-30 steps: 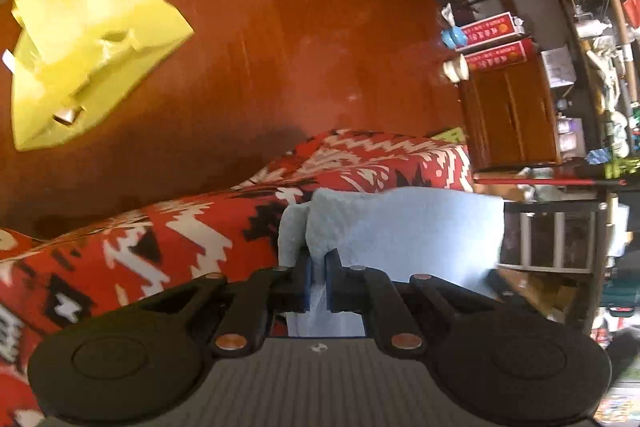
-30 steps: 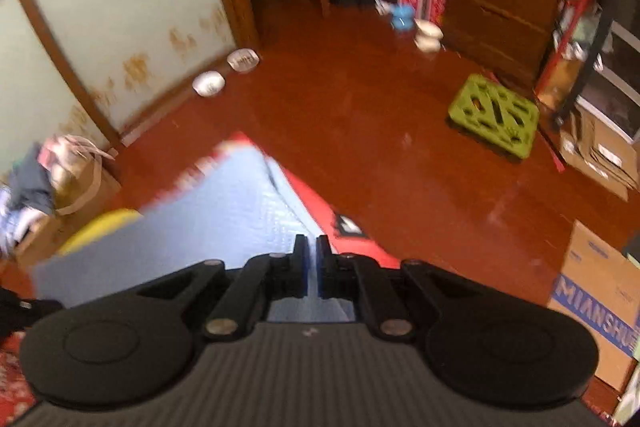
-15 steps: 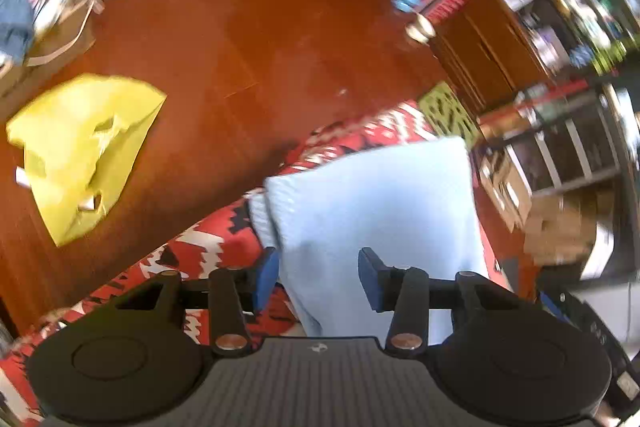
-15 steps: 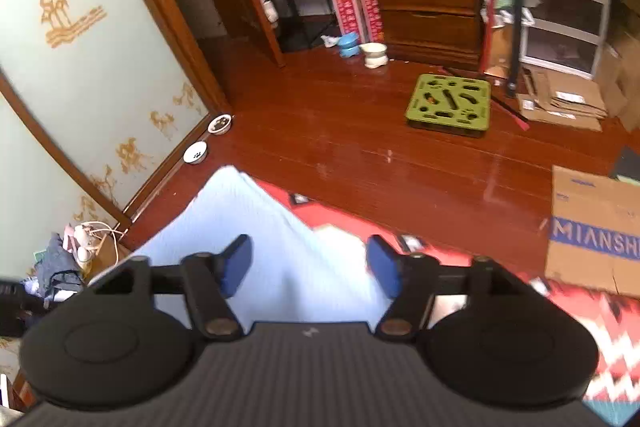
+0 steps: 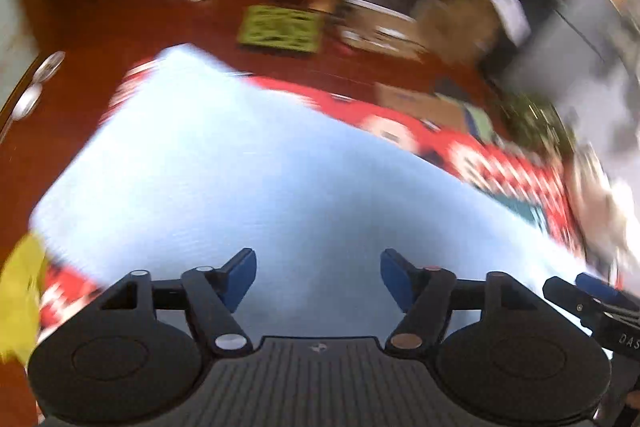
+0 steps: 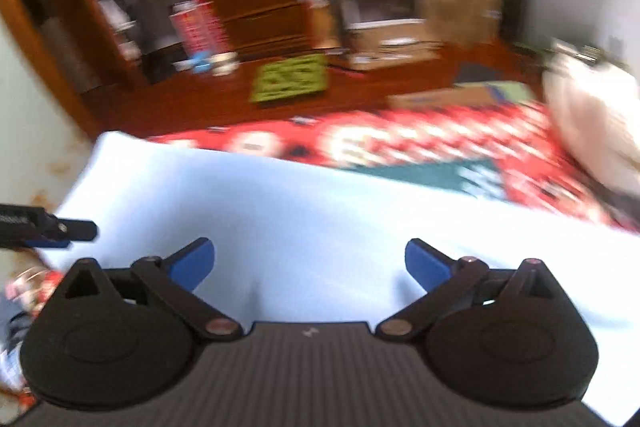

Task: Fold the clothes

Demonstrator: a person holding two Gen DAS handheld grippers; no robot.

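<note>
Green mat point(image 6: 289, 77) beyond red rug point(image 6: 420, 141)

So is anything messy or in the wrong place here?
The light blue cloth lies flat on the red patterned blanket. One oddity: a yellow garment pokes in at the left edge, crumpled-looking. The blur hides finer detail.

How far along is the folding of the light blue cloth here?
Done: the light blue cloth lies spread flat on the red patterned blanket. In hand: nothing; the left gripper and right gripper have just been opening, jaws empty. Left: any further folds, which blur hides.
</note>
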